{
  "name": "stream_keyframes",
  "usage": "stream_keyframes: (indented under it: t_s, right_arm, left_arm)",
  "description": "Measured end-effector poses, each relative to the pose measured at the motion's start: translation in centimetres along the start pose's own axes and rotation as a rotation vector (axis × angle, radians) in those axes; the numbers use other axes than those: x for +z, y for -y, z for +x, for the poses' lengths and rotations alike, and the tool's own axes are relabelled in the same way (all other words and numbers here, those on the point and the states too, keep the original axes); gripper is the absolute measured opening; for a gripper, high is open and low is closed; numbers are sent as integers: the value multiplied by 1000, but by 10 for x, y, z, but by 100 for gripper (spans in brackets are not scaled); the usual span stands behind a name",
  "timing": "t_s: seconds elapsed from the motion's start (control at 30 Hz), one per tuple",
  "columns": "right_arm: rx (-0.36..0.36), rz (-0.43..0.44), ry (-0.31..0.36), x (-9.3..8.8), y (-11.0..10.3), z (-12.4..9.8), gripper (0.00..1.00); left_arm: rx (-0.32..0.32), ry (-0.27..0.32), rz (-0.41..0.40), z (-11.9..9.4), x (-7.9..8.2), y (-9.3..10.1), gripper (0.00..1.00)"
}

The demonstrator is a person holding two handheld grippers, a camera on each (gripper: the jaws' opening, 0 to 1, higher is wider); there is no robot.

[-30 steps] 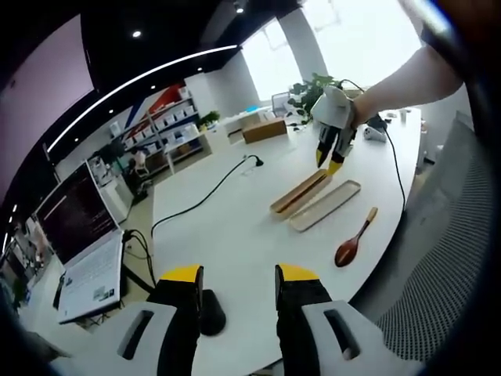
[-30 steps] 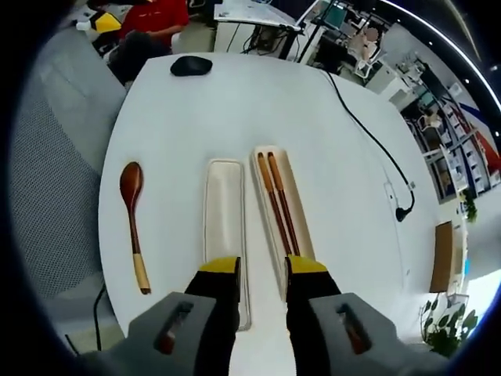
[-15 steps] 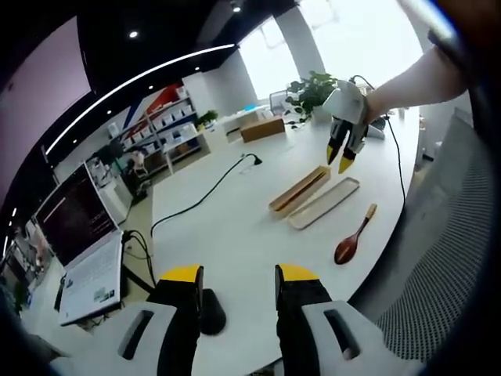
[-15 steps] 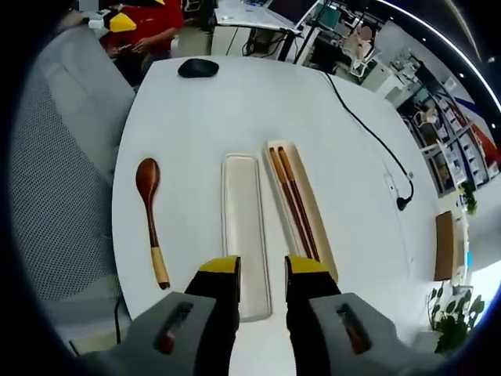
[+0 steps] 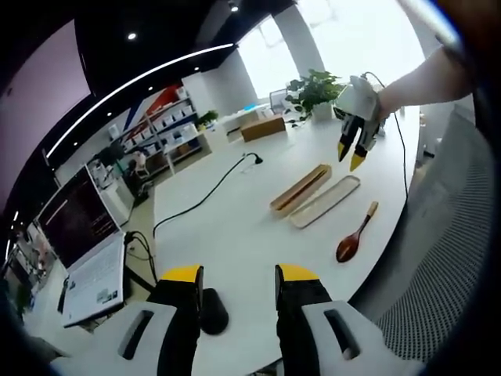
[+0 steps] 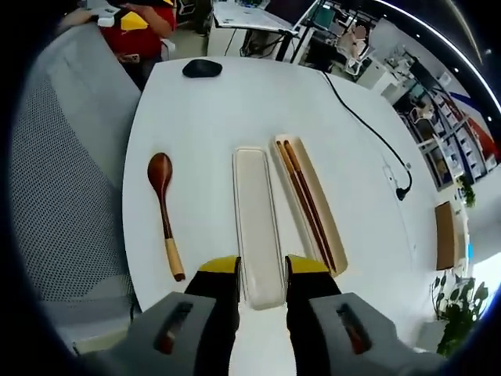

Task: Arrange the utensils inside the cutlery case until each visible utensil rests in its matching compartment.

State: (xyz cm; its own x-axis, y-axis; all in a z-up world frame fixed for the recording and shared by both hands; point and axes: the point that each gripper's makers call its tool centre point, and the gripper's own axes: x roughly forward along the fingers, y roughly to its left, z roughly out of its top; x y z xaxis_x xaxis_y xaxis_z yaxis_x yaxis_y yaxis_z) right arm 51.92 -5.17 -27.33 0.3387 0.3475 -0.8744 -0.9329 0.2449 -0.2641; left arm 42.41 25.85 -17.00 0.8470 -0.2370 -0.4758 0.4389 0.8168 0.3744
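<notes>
- The cutlery case (image 6: 313, 205) lies on the white table (image 6: 219, 117) as a long wooden tray, and the 2 chopsticks (image 6: 304, 200) rest inside it, lengthwise.
- Just beside it, parallel, lies a pale, shallow tray (image 6: 258, 227) of the same length with nothing in it; I cannot tell whether it is the lid or a second compartment.
- The wooden spoon (image 6: 165, 211) lies on the bare table on the far side of that pale tray, bowl toward the far edge, pale handle tip toward the camera. It is the 1 utensil not yet in a compartment.
- The right gripper (image 6: 262, 270) hovers above the near end of the pale tray, jaws apart and holding nothing.
- The left gripper (image 5: 235, 276) is held well away at the other end of the table, near a black mouse (image 5: 211, 312), jaws apart and empty.
- The step in hand, as I judge it, is fetching the spoon, so the right gripper should shift sideways over the handle.
- Grip the thin handle across its width, near the middle, so the heavy bowl does not swing down.
- Lift it clear of the tray's rim, line it up along the tray, and lower it flat before releasing.
</notes>
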Motion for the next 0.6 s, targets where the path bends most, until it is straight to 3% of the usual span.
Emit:
stream_keyframes:
  t_s: [0.6]
  right_arm:
    - [29, 52, 7, -16, -34, -1, 21]
  left_arm:
    - [6, 11, -8, -1, 1, 0, 37]
